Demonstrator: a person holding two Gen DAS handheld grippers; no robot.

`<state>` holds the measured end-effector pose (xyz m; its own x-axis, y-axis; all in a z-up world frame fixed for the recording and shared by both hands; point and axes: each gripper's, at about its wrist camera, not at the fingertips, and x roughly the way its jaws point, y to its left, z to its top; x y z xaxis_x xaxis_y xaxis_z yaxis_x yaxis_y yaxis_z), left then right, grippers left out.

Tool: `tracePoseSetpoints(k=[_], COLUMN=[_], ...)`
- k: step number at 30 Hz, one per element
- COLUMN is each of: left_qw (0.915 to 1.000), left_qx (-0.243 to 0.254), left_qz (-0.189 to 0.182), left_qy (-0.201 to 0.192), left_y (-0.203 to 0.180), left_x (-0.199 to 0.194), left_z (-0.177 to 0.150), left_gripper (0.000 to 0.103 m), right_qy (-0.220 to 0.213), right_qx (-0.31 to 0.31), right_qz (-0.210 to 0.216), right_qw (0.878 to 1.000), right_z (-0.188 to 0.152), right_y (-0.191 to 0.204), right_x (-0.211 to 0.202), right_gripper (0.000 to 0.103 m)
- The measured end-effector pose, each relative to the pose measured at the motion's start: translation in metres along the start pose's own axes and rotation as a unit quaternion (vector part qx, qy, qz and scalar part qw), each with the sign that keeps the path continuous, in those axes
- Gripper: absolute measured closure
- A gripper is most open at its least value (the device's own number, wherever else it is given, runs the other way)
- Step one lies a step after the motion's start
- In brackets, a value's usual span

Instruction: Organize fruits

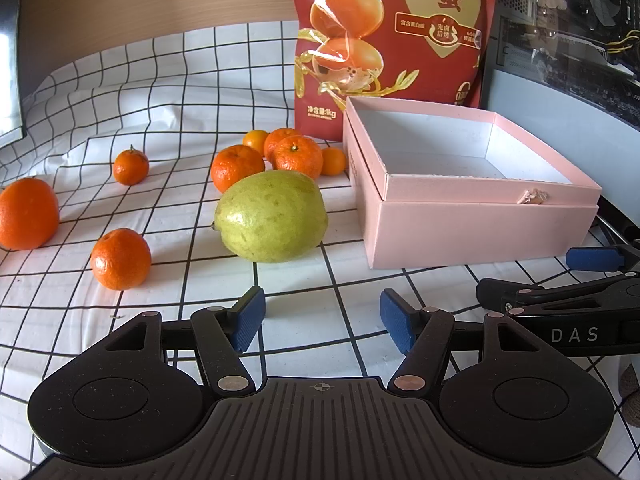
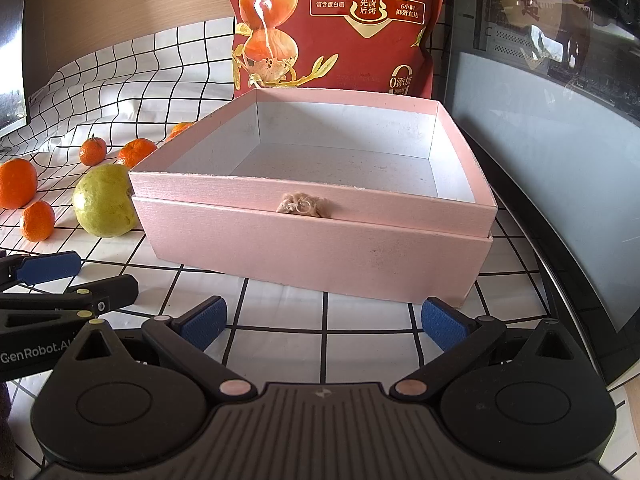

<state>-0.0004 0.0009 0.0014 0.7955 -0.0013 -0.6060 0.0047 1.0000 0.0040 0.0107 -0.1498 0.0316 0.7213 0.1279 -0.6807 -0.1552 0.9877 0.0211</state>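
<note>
a: left wrist view says you've barely begun. the green fruit (image 1: 271, 216) lies on the checked cloth (image 1: 160, 88) just ahead of your left gripper (image 1: 322, 319), a little to its left, and the pink box (image 1: 476, 216) ahead to its right holds no fruit at all.

b: and the oranges?

a: all loose. one small orange (image 1: 121, 258) sits ahead-left of that gripper, a bigger orange (image 1: 27, 213) further left, another (image 1: 130, 166) beyond them, and a cluster of oranges (image 1: 280, 152) behind the green fruit. every piece is left to move, by my reckoning.

b: grippers?

a: both have their fingers spread apart with nothing between them. your right gripper (image 2: 323, 324) faces the box's near wall, box straight ahead and close.

b: anything in the way?

a: the red snack bag (image 1: 384, 28) stands right behind the box, and a dark glass-fronted case (image 2: 560, 100) flanks it on your right. the two grippers sit side by side, so mind they don't knock together.
</note>
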Motion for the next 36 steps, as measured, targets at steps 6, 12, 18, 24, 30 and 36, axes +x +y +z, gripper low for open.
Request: tracePoseSetpoints(k=[6,12,18,24,30,36], left_qw=[1.0,1.0,1.0,1.0,1.0,1.0], left_qx=[0.0,0.0,0.0,0.0,0.0,-0.003], left_qz=[0.0,0.0,0.0,0.0,0.0,-0.005], left_qy=[0.0,0.0,0.0,0.0,0.0,-0.001], left_y=[0.0,-0.0004,-0.0003,-0.0003,-0.0003,0.0005], left_x=[0.0,0.0008,0.0008,0.0008,0.0009,0.0007], left_z=[0.0,-0.0007,-0.0007,-0.0007,-0.0007,-0.0001], left_gripper=[0.034,0.033,0.033,0.033,0.033,0.034], right_qy=[0.0,0.0,0.0,0.0,0.0,0.0], right_qx=[0.0,0.0,0.0,0.0,0.0,0.0], right_qz=[0.0,0.0,0.0,0.0,0.0,0.001], right_qw=[1.0,1.0,1.0,1.0,1.0,1.0], right_z=[0.0,0.0,0.0,0.0001,0.0002,-0.0016], right_y=[0.0,0.0,-0.0002,-0.0002,-0.0004,-0.0013], right_x=[0.0,0.0,-0.0001,-0.0001,-0.0001,0.0011], right_gripper=[0.0,0.0,0.0,0.0,0.0,0.0])
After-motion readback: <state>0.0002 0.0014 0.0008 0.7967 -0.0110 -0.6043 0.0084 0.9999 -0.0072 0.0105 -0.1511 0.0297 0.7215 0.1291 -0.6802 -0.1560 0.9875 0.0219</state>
